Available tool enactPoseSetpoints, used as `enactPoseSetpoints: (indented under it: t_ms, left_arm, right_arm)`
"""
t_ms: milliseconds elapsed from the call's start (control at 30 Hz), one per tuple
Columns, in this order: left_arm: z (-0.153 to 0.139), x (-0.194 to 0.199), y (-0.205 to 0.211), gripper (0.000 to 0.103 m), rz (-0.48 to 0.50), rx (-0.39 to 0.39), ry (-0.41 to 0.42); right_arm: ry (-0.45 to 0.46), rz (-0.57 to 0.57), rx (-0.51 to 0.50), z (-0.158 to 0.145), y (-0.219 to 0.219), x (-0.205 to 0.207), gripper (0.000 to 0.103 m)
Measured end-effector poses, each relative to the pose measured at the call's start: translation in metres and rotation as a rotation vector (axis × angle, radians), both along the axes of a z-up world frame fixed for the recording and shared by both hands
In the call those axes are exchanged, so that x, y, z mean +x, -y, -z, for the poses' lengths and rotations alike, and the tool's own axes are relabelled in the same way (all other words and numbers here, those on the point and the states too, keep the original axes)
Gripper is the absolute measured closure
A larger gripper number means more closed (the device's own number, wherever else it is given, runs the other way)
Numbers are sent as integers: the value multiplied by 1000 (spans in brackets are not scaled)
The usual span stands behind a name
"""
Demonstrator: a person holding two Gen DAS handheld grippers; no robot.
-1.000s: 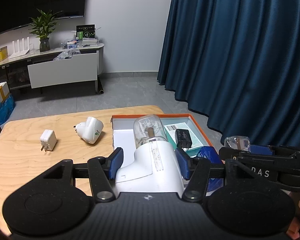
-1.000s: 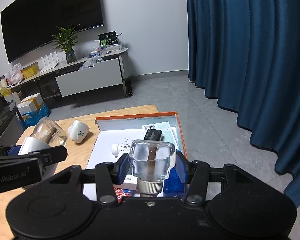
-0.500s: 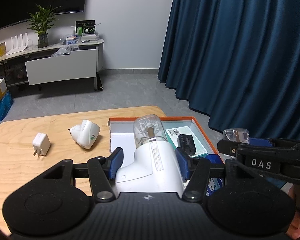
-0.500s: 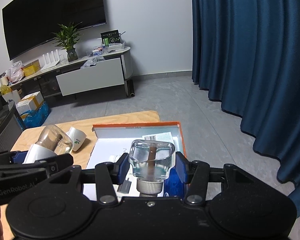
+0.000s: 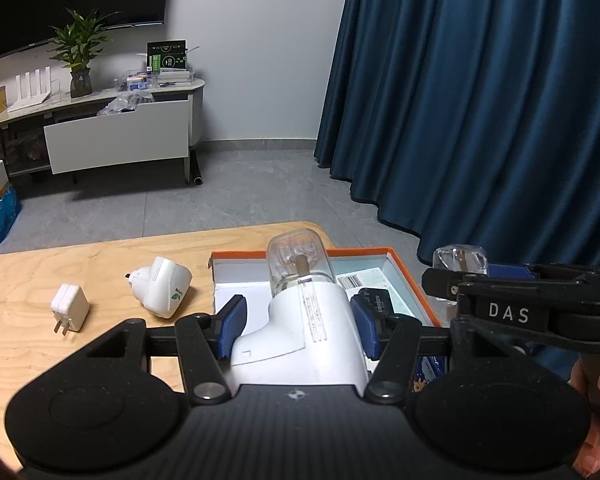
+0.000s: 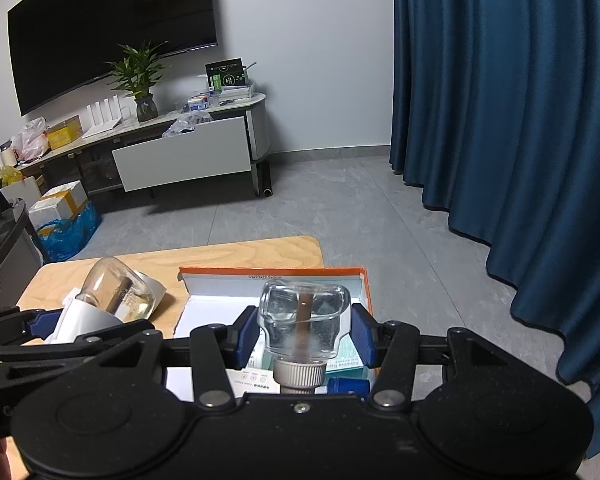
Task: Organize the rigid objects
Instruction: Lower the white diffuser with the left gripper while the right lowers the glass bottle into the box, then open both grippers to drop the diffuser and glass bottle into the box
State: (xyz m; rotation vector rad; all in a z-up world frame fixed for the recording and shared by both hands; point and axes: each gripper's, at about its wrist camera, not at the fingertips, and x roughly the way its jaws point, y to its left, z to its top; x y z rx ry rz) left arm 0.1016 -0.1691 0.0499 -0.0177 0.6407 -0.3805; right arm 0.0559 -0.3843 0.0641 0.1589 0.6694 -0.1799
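My left gripper (image 5: 298, 322) is shut on a white device with a clear glass bottle on top (image 5: 304, 316), held above the near edge of an orange-rimmed box (image 5: 414, 284). My right gripper (image 6: 303, 334) is shut on a clear glass bottle with a grey cap (image 6: 302, 326), held above the same box (image 6: 364, 276). The right gripper also shows at the right of the left wrist view (image 5: 500, 304). The left one shows at the left of the right wrist view (image 6: 80, 328). A white round plug adapter (image 5: 162, 292) and a small white charger (image 5: 69, 312) lie on the wooden table (image 5: 28, 280).
The box holds a black item (image 5: 374, 300), a teal packet with a barcode (image 5: 360, 280), white cards (image 6: 252, 382) and a blue item (image 6: 346, 386). The table's far edge drops to a grey floor. A blue curtain (image 5: 480, 100) hangs at the right.
Both grippers have risen and drawn back a little with their loads still held; the box and table sit lower and farther in both views.
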Motion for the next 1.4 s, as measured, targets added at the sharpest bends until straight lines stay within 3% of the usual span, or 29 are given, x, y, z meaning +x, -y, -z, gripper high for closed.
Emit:
enactPoseSetpoints:
  t_ms: [933,1400]
  left_arm:
    - [17,37,9,45,-2,11,-45]
    - [29,63,15,45,16,-25,-88]
  right_arm:
    - [-59,-1,38,22,17,54,43]
    - [-88,10,46,33,25,81,43]
